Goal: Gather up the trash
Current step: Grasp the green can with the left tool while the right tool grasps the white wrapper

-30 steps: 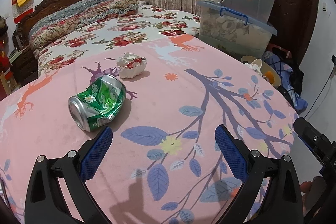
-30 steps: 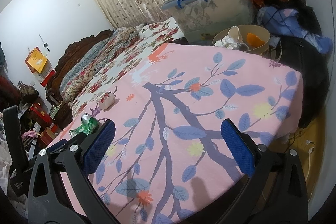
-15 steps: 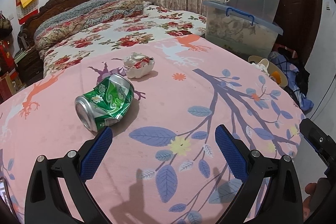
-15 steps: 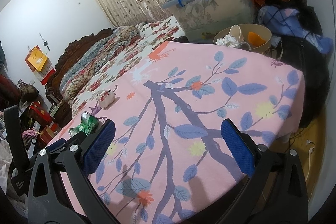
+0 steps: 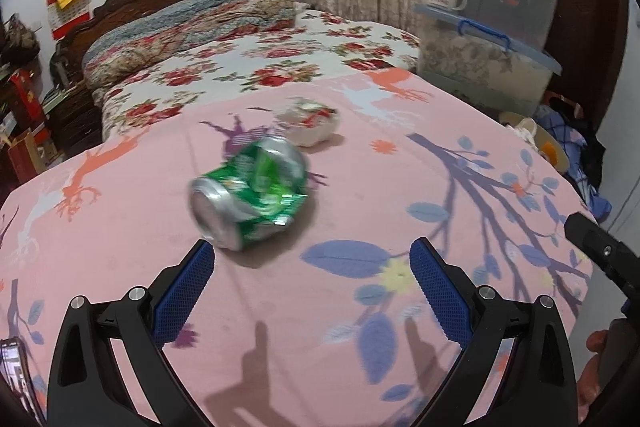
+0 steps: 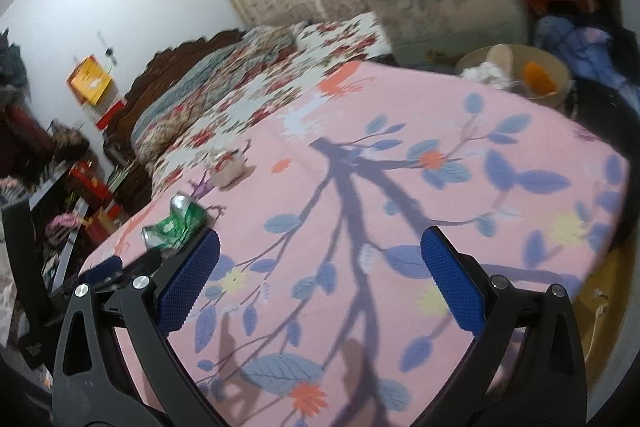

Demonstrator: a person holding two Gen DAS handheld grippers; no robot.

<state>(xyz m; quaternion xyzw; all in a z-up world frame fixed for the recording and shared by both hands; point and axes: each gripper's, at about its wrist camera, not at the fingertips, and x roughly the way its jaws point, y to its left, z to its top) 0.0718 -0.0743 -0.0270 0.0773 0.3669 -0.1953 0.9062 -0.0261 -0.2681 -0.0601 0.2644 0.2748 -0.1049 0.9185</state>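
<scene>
1. Since a second ago the crushed green can (image 5: 250, 193) has drifted from the left edge of my left wrist view toward its middle and grown larger, because I am swinging my left claw (image 5: 310, 277) round to line up on it.
2. Left wrist view: my left claw is spread wide and has hold of nothing. The can lies on its side on the pink blanket (image 5: 400, 163), just ahead of my left blue pad (image 5: 184, 291) and not yet between the two. I keep the gap this wide, I judge, so the dented body can pass between the pads.
3. Same view: a crumpled white wrapper with red print (image 5: 308, 123) sits just beyond the can, apart from it. I judge it to be the second piece of trash.
4. Same view: a tan basket (image 5: 558, 157) stands off the bed's far right edge, likely where the trash goes.
5. Right wrist view: my right claw (image 6: 320, 277) is also spread wide and empty, hanging over the blanket's leaf print, well apart from the can (image 6: 174, 223), which shows past its left pad. I judge it waits clear so the left can work.
6. Same view: the basket (image 6: 470, 61) already holds white scraps and something orange.
</scene>
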